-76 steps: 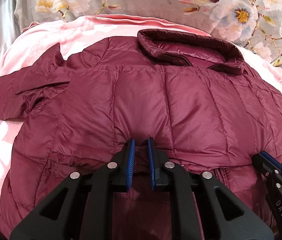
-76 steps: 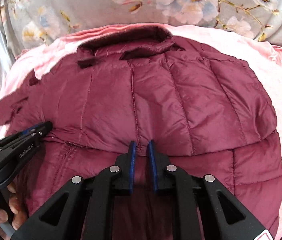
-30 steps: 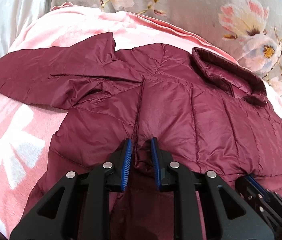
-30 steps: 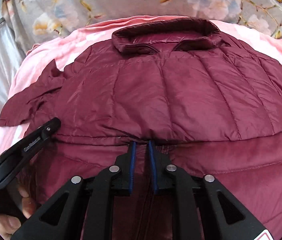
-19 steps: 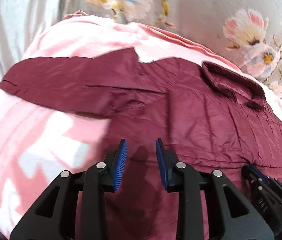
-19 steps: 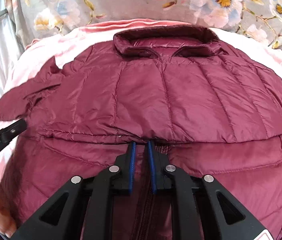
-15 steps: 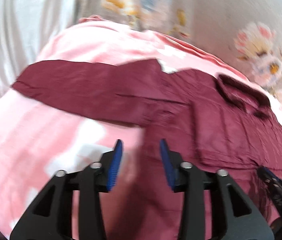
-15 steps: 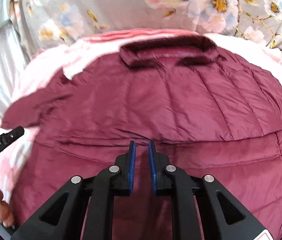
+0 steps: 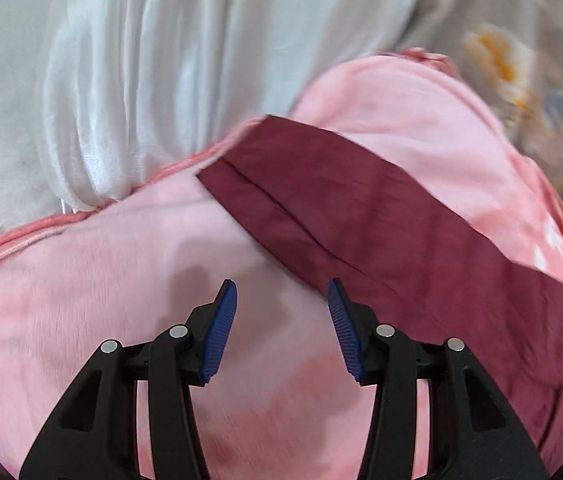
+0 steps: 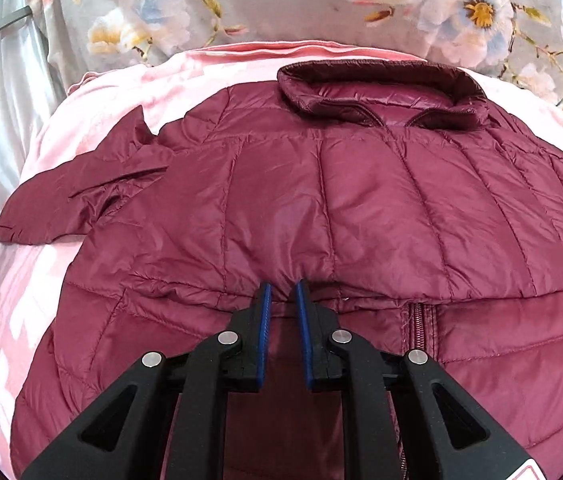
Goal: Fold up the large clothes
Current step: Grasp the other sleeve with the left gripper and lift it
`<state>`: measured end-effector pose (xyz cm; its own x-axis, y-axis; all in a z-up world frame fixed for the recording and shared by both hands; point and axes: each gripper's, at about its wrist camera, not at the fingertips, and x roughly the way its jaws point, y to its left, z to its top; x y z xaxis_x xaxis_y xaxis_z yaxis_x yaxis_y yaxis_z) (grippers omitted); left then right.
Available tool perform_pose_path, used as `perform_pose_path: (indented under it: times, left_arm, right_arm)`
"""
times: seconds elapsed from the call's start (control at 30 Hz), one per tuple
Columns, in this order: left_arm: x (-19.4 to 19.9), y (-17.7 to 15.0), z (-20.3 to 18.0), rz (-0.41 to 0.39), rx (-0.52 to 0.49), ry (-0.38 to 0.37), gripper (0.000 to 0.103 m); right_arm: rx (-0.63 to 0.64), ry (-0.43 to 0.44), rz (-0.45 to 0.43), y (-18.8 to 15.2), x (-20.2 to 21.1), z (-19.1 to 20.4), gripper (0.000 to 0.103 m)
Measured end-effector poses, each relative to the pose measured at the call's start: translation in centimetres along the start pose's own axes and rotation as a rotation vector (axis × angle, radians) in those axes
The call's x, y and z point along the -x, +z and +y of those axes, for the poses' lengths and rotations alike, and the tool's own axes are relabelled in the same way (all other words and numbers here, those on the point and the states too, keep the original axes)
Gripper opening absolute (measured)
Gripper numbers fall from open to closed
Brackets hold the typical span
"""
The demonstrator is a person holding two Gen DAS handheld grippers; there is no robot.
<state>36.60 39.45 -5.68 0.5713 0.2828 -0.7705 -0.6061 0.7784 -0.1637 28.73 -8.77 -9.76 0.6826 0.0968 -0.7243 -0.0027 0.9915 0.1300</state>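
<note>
- Ahead and right of the open, empty left hand-held gripper (image 9: 281, 300), the maroon quilted jacket's sleeve (image 9: 381, 220) runs diagonally.
- Right hand-held gripper (image 10: 281, 300) pinches the folded hem (image 10: 241, 288).

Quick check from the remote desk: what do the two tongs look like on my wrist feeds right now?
Both are the same build. The left tongs and the right tongs have matte black plastic linkage arms with triangular cut-outs and round silver pivot pins, ending in ribbed blue pads. A red-and-white sticker corner shows at the right unit's base. No cables or sleeves are visible.
</note>
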Motion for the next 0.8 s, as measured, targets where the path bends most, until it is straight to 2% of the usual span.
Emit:
perform_pose_path:
  times: [0.07, 0.23, 0.33, 0.4, 0.47, 0.53, 0.6, 0.63, 0.7, 0.73, 0.8]
  left_arm:
    - [-1.2, 0.7, 0.8, 0.013, 0.035, 0.01, 0.046]
    - [-4.4, 2.3, 1.5, 0.066, 0.114, -0.027, 0.049]
    - [-4.5, 2.6, 0.7, 0.048, 0.087, -0.013, 0.046]
    - [-4.2, 2.8, -0.1, 0.042, 0.052, -0.022, 0.007]
    - [-3.5, 2.9, -0.8, 0.032, 0.037, -0.038, 0.003]
    - [-1.3, 3.1, -1.8, -0.022, 0.017, -0.06, 0.002]
    - [1.3, 3.1, -3.0, -0.071, -0.016, -0.094, 0.001]
    - [2.8, 3.1, -3.9, -0.1, -0.038, -0.112, 0.001]
    - [5.8, 3.0, -5.9, -0.153, -0.087, -0.144, 0.001]
    - [7.5, 3.0, -7.2, -0.176, -0.115, -0.164, 0.001]
    - [10.7, 2.9, -10.1, -0.219, -0.172, -0.216, 0.001]
  right_arm:
    - [0.004, -0.005, -0.002, -0.2, 0.0, 0.1, 0.014]
    - [0.023, -0.025, -0.001, -0.3, -0.2, 0.4, 0.014]
    - [0.024, -0.024, -0.004, -0.3, -0.2, 0.4, 0.014]
    - [0.018, -0.016, -0.007, -0.2, -0.1, 0.2, 0.014]
    - [0.011, -0.012, -0.013, -0.2, 0.0, 0.1, 0.014]
    - [0.008, -0.009, -0.02, -0.2, 0.1, 0.1, 0.016]
    - [0.004, -0.003, -0.04, -0.3, 0.5, 0.1, 0.025]
    - [0.002, 0.001, -0.069, -0.3, 1.1, 0.0, 0.027]
    - [-0.008, 0.02, -0.143, -0.5, 2.6, -0.3, 0.041]
    - [-0.017, 0.031, -0.188, -0.7, 3.6, -0.5, 0.044]
    - [-0.045, 0.068, -0.218, -1.2, 5.5, -1.1, 0.046]
